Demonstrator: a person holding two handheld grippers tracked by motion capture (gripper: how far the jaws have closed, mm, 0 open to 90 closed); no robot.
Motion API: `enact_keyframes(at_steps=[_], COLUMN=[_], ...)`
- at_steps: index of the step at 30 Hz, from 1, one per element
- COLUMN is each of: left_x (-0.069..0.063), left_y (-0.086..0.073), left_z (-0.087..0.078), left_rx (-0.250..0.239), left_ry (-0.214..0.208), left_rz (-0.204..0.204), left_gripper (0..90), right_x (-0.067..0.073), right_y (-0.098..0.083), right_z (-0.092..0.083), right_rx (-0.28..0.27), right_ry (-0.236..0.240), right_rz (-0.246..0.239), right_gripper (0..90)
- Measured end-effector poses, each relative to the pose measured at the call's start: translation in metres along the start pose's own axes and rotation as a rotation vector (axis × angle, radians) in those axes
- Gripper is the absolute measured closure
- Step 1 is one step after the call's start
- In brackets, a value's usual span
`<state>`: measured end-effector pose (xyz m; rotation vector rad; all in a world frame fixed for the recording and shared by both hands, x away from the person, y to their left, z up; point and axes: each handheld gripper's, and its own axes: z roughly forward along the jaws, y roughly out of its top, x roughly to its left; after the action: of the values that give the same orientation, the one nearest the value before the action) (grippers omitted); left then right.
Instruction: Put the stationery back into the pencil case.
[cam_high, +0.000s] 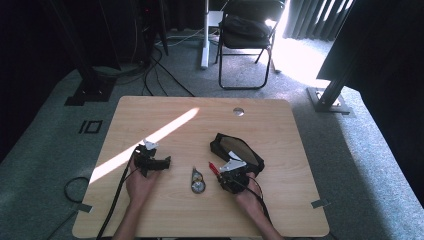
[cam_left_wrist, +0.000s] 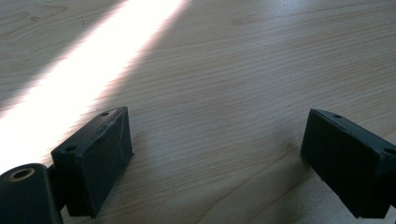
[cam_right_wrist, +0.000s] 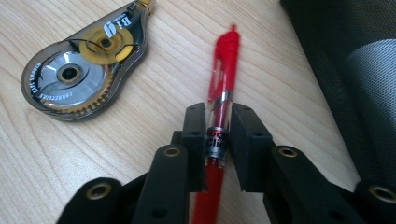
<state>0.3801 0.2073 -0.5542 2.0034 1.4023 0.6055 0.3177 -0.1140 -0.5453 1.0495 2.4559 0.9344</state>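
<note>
Red pen (cam_right_wrist: 223, 88) clamped inside right tool (cam_right_wrist: 217, 126).

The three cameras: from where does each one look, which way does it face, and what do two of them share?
High view: above the table, looking forward and down; both forearms, left gripper, right gripper.
Left gripper view: rides the left gripper, facing bare wood between open jaws.
Right gripper view: rides the right gripper, shut on a red pen.
Shared with the high view: correction tape, black mesh pouch.
</note>
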Motion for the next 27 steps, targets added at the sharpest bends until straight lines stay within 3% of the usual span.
enact_keyframes(at_steps=[6, 12, 21, 27], left_x=[0.000, 0.000, 0.000, 0.000], left_y=[0.000, 0.000, 0.000, 0.000], left_z=[0.000, 0.000, 0.000, 0.000], left_rx=[0.000, 0.000, 0.000, 0.000], left_ry=[0.000, 0.000, 0.000, 0.000], left_rz=[0.000, 0.000, 0.000, 0.000], left_gripper=[8.9, 8.9, 8.9, 8.9], right_x=[-0.001, -0.003, -0.008, -0.006], right_y=[0.003, 0.006, 0.011, 0.011], right_z=[0.003, 0.005, 0.006, 0.006], right_rx=[-0.002, 0.006, 0.037, 0.029], right_ry=[0.003, 0.018, 0.058, 0.041], right_rz=[0.005, 0.007, -0.031, -0.047], right_gripper=[73.6, 75.8, 79.0, 79.7])
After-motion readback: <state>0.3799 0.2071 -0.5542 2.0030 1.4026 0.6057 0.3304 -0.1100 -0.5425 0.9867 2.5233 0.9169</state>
